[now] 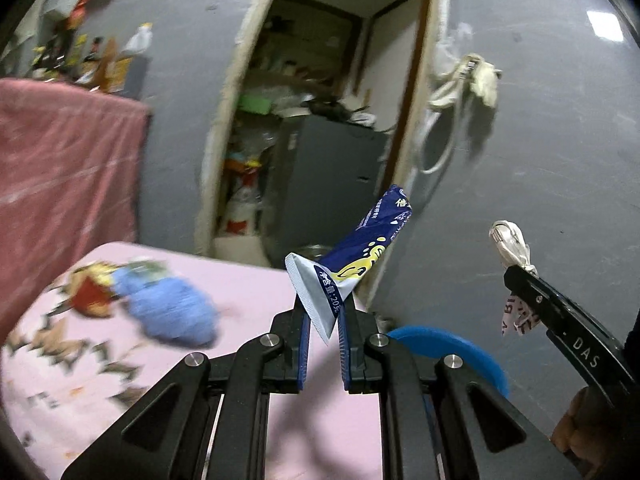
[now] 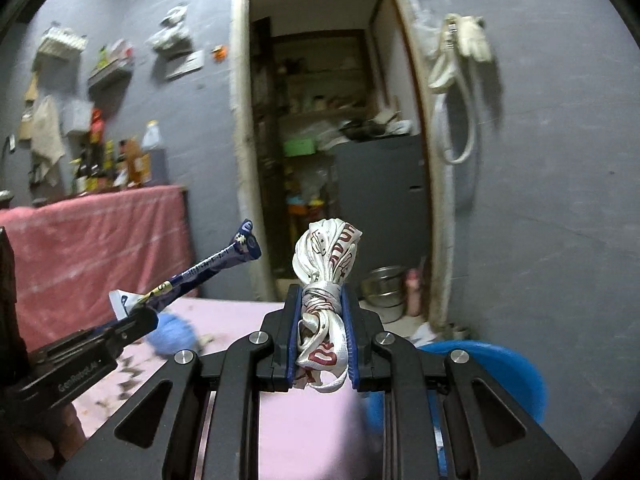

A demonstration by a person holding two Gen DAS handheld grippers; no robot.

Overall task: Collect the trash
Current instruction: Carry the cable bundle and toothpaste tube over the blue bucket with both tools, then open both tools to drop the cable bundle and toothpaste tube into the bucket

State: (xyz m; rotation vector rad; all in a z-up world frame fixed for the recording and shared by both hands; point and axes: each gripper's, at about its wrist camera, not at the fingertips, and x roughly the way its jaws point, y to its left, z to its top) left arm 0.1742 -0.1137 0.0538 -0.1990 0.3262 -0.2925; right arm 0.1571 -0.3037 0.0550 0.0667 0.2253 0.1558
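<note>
My left gripper [image 1: 323, 316] is shut on a blue and white wrapper [image 1: 356, 256], held up above the pink table [image 1: 248, 292]; the wrapper sticks up and to the right. It also shows in the right wrist view [image 2: 200, 276]. My right gripper [image 2: 322, 316] is shut on a crumpled white wrapper with red print [image 2: 326, 280], also raised; it shows in the left wrist view [image 1: 512, 248] at the right. A blue bin [image 2: 496, 372] stands just beyond the table's right edge, below both grippers.
A blue cloth [image 1: 172, 312] and a red-yellow scrap [image 1: 90, 292] lie on the table's left. A pink-draped counter [image 2: 100, 236] with bottles stands left. An open doorway [image 2: 332, 120] with a grey cabinet lies ahead. Metal bowls [image 2: 386, 284] sit on the floor.
</note>
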